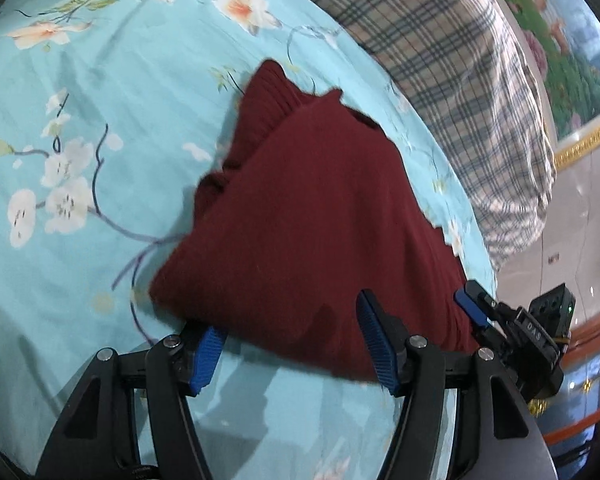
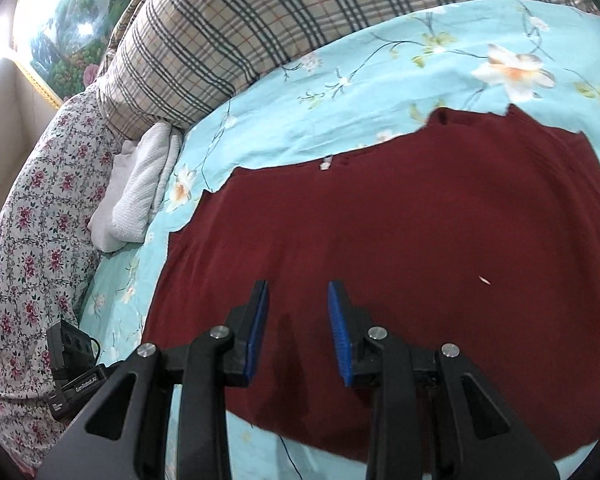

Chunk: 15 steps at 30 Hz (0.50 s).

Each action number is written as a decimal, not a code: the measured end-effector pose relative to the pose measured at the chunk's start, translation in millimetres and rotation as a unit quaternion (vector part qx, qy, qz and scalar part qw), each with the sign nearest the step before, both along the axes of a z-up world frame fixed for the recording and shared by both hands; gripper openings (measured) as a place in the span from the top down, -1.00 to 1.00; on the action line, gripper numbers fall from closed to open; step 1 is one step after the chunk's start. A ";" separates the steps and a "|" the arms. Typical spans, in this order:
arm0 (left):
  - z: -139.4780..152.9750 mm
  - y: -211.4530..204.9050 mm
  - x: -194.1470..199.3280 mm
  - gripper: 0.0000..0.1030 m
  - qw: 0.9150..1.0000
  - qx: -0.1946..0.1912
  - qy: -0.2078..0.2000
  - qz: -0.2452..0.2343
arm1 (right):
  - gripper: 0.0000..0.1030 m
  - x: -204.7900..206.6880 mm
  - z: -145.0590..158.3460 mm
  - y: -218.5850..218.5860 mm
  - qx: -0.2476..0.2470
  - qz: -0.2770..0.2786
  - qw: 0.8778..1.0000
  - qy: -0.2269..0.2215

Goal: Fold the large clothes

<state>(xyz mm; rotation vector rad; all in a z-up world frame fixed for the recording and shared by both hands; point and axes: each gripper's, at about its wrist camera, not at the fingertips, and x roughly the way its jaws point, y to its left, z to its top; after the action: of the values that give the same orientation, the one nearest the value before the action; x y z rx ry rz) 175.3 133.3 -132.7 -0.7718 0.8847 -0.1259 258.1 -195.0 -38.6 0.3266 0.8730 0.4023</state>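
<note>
Across turquoise floral bedsheet [image 2: 380, 68], maroon sweater [image 2: 420, 220]; plaid quilt [image 2: 228, 32] behind

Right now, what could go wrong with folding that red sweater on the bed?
1. The left gripper is open with the dark red sweater's edge between its pads, so it might grab several layers and pull the fold apart.
2. The right gripper hangs open above the flat cloth; closing there would probably bunch it.
</note>
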 end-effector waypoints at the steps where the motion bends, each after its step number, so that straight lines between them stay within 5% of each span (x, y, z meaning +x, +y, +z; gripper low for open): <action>1: -0.2 0.5 2.7 -0.23 1.000 0.001 -0.003 0.007 | 0.39 2.6 -1.0 3.6 -0.002 0.002 1.000 0.001; 4: 0.7 -1.7 9.8 -0.19 1.000 0.007 -0.010 0.024 | 0.39 9.4 -4.0 13.5 -0.008 0.009 1.000 0.006; 6: 1.4 -3.4 15.2 0.00 0.999 0.021 -0.008 0.029 | 0.39 13.1 -6.1 20.6 -0.018 0.012 1.000 0.008; 8: 0.2 -3.4 21.3 0.46 0.999 0.032 -0.005 0.031 | 0.39 18.9 -15.0 25.5 -0.026 0.016 0.999 0.022; 10: -1.6 -0.7 24.6 0.60 0.999 0.024 -0.006 0.027 | 0.40 24.1 -27.9 27.3 -0.035 0.015 0.998 0.040; 15: 20.2 -5.3 23.4 0.74 0.998 0.039 -0.038 0.011 | 0.44 23.8 -37.9 29.5 -0.047 0.015 0.998 0.040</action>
<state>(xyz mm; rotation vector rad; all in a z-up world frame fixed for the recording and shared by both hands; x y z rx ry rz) 198.6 128.0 -112.5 -0.6995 0.8035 -0.0996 282.0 -165.5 -76.5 0.2436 0.9725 0.3770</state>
